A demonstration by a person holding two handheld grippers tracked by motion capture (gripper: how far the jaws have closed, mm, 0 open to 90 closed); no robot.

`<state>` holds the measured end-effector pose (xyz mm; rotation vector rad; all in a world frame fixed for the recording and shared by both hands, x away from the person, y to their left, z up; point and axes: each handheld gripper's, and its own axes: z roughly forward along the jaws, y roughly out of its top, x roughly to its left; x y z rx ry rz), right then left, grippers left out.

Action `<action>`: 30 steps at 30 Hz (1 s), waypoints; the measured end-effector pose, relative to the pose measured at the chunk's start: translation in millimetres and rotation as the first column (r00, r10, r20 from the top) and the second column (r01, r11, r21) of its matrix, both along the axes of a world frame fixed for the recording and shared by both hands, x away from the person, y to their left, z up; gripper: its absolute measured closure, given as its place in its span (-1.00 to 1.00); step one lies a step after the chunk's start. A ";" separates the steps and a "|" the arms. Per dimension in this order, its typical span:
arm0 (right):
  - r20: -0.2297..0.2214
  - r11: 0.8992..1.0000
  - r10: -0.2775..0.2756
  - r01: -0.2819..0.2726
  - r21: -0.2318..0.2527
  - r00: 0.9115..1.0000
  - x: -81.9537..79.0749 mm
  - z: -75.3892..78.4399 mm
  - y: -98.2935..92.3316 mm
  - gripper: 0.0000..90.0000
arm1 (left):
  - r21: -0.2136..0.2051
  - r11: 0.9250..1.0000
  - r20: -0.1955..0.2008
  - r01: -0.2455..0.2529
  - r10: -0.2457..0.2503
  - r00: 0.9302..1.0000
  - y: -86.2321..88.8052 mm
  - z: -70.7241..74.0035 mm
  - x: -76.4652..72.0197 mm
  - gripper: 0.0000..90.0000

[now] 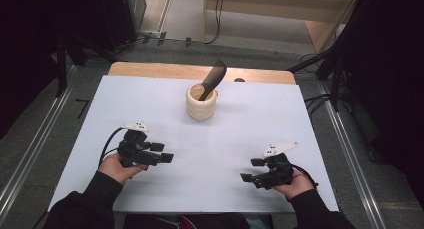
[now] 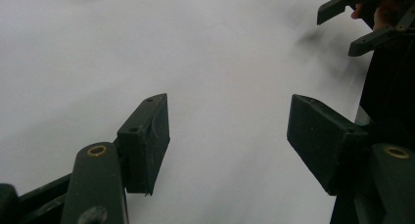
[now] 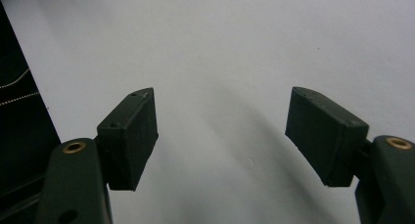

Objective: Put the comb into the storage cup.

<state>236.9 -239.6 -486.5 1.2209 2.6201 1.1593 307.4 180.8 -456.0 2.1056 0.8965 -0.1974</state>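
Note:
A cream round holder stands at the middle back of the white table, with a black comb leaning out of it. My left gripper hovers low over the table's left front, pointing right, jaws wide apart and nothing between them. My right gripper sits at the right front, pointing left, also open with bare white surface between its jaws. In the left gripper view the right gripper's jaws appear at the top right.
A wooden strip shows along the table's far edge. Metal rails run along both sides of the table, and cables lie on the floor at the right. White tabletop stretches between the two grippers.

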 end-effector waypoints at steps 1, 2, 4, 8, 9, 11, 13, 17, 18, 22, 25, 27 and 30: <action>0.001 1.000 0.002 -0.002 0.000 1.000 -0.1 0.1 0.0 -0.43 | 0.001 1.000 0.000 0.001 -0.001 1.000 0.9 -0.1 -1.0 -0.27; 0.001 1.000 0.001 -0.001 0.001 1.000 -0.2 0.2 0.1 -0.43 | 0.005 1.000 0.001 -0.002 0.002 1.000 2.2 -0.1 -2.9 -0.27; 0.003 1.000 0.000 0.000 0.002 1.000 -0.4 0.3 0.3 -0.43 | 0.010 1.000 0.000 -0.004 0.004 1.000 3.8 0.1 -5.5 -0.27; 0.003 1.000 0.000 0.000 0.000 1.000 -0.3 0.2 0.3 -0.43 | 0.020 1.000 0.002 -0.001 0.001 1.000 8.0 0.8 -9.8 -0.27; 0.003 1.000 0.001 -0.001 0.000 1.000 -0.2 0.3 0.1 -0.43 | 0.025 1.000 0.008 -0.004 0.004 1.000 8.5 0.8 -10.7 -0.27; 0.004 1.000 0.001 -0.001 -0.001 1.000 -0.2 0.2 0.1 -0.43 | 0.037 0.999 0.016 -0.006 0.006 1.000 9.7 1.4 -13.1 -0.27; 0.004 1.000 -0.001 0.001 -0.001 1.000 -0.3 0.2 0.1 -0.43 | 0.046 0.999 0.023 -0.005 0.004 1.000 11.0 1.9 -15.5 -0.27; 0.002 1.000 -0.002 0.002 -0.001 1.000 -0.1 0.0 -0.1 -0.43 | 0.061 0.998 0.024 0.005 -0.007 1.000 12.1 1.3 -18.5 -0.27; 0.002 1.000 0.000 0.000 -0.003 1.000 0.1 -0.1 -0.2 -0.43 | 0.063 0.998 0.020 0.008 -0.009 1.000 12.3 0.7 -18.9 -0.27; -0.001 1.000 -0.001 0.001 -0.003 1.000 0.0 -0.3 0.2 -0.43 | 0.075 0.997 0.021 0.011 -0.013 1.000 13.0 -0.4 -18.8 -0.27; -0.001 1.000 -0.002 0.002 -0.003 1.000 0.3 -0.4 -0.2 -0.43 | 0.078 0.997 0.015 0.011 -0.012 1.000 12.9 -1.0 -18.4 -0.27; -0.001 1.000 -0.001 0.001 -0.004 1.000 0.3 -0.4 -0.2 -0.43 | 0.077 0.997 0.010 0.014 -0.015 1.000 12.8 -1.7 -18.0 -0.27; -0.003 1.000 -0.001 0.001 -0.002 1.000 0.1 -0.4 0.2 -0.43 | 0.080 0.997 0.010 0.018 -0.019 1.000 13.0 -2.2 -17.3 -0.27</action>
